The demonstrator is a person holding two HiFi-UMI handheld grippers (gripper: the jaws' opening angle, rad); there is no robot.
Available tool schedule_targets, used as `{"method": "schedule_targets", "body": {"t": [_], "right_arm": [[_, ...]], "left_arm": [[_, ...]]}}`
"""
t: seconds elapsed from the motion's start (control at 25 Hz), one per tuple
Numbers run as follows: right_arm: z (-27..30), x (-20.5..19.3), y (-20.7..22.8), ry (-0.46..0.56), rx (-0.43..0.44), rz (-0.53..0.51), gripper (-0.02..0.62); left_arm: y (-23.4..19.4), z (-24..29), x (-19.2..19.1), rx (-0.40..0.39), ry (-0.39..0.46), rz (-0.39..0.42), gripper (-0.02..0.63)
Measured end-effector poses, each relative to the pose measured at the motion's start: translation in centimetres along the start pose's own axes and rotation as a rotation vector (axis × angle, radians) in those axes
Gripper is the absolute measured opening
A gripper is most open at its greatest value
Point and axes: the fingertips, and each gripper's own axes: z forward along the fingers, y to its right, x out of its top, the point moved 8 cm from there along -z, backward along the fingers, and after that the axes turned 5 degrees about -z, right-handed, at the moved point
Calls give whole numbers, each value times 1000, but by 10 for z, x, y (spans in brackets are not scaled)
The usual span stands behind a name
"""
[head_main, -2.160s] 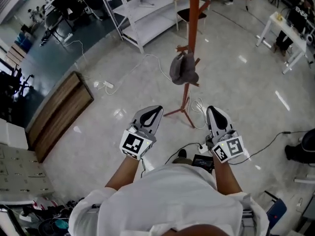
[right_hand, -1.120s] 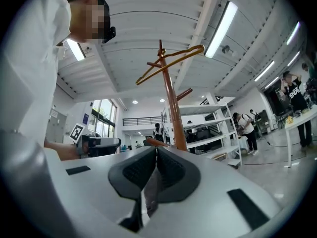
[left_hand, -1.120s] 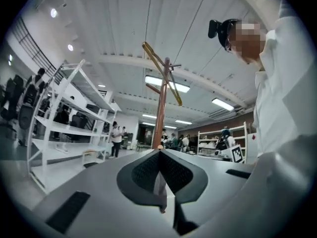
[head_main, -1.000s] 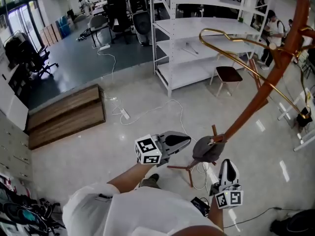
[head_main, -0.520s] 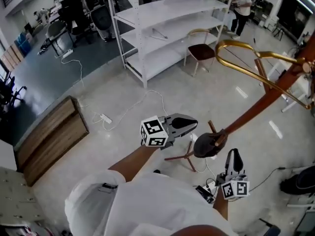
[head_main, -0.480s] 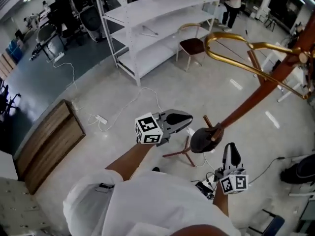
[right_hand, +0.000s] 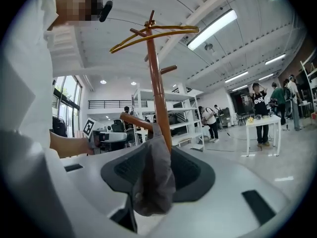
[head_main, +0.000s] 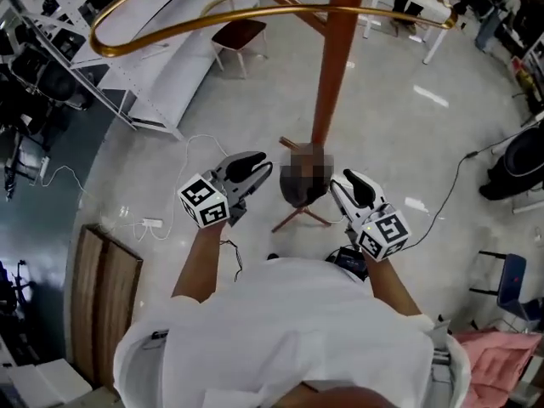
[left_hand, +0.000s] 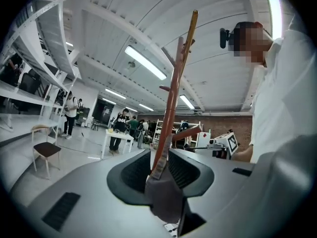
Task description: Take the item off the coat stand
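Observation:
A grey cap [head_main: 302,195] hangs on a peg of the brown coat stand [head_main: 334,66], low on its pole; a mosaic patch covers part of the cap in the head view. My left gripper [head_main: 260,167] is just left of the cap and my right gripper [head_main: 342,184] just right of it, both pointing at it. Both grippers' jaws have just been opening and stand open. In the left gripper view the cap [left_hand: 166,200] hangs in line with the gap between the jaws. The right gripper view shows the cap [right_hand: 151,182] the same way. No pad visibly presses on it.
A gold ring [head_main: 255,11] circles the stand's top. White shelving [head_main: 157,79] and a chair [head_main: 239,34] stand at the upper left. A cable and power strip [head_main: 151,223] lie on the floor near a wooden platform [head_main: 106,304]. A white table [head_main: 416,2] stands behind.
Both grippers' jaws were shut and now stand open. The right gripper came up beside the cap, and the left moved in on its other side. The head view now looks straight down the pole.

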Motion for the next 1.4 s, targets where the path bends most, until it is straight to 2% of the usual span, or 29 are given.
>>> {"method": "schedule_targets", "body": {"t": [0.32,0.52,0.76,1.04,1.2,1.32,1.4], "right_arm": [[13,-20,5,-53,42,23,175],[17,-32,5,-100,14,-10,178],[23,-39,15,-119,-23,-19,178],[33,-39,8,-136,-7,-23,178],[34,-40,7,-142,1,-19,155],[32,-43,6,-145,-1,-10,98],[30,-44,7,-143,-8,0,92]], "left_arm": [[10,26,-35,-99,-152,-42,188],[12,36,-55,-108,-219,-41,213],[12,42,-61,-62,-199,-24,215],[21,50,-62,-45,-199,-22,215],[23,56,-63,-41,-212,-28,193],[26,63,-66,-46,-241,-17,119],[28,65,-66,-39,-244,-14,78]]}}
